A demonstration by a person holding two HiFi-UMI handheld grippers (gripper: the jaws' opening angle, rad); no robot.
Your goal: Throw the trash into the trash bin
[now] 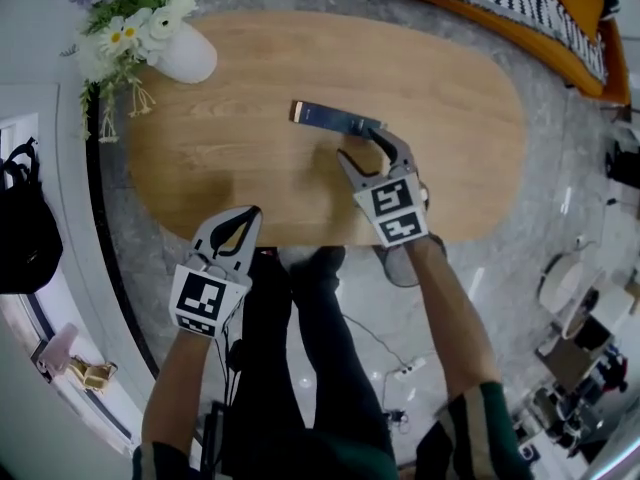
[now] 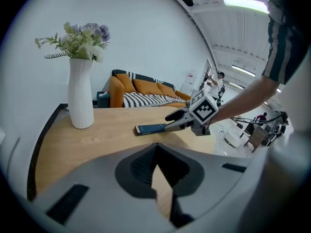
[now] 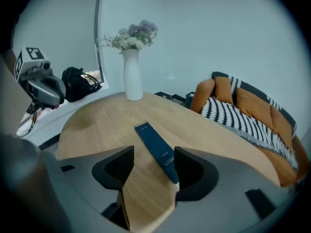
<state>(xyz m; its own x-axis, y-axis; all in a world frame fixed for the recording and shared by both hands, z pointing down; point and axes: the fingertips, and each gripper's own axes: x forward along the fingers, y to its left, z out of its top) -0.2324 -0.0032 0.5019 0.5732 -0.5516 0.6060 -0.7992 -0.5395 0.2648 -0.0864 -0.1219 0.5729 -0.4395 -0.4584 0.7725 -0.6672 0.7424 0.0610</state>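
tabletop (image 1: 230,158): oval, pale wood; carrying only vase and box
sofa (image 1: 560,8): orange cushions, striped throw; beyond the tabletop's far edge
black bag (image 1: 22,228): off to the left by the window; no part in the task
vase (image 1: 185,56): white, upright, flowers in it; far-left end of tabletop, well apart from box
right hand-held gripper (image 1: 362,145): jaws apart, angled down at the box's near end; that end lying between the jaws, close to the one at the right of the right gripper view; pads not pressing, so nothing gripped
left hand-held gripper (image 1: 250,214): jaws together, nothing between them; over the tabletop's near edge, well apart from box
blue box (image 1: 335,118): probably the trash; long, flat, dark blue; lying flat mid-tabletop
trash bin: in no view
trash-to-bin progress: early by the look of it; nothing done, box not yet lifted; left: close on box, lift, carry to bin, drop
counts: 1 tabletop; 1 sofa; 1 bag; 1 vase; 2 hand-held grippers; 1 box; 0 bins visible
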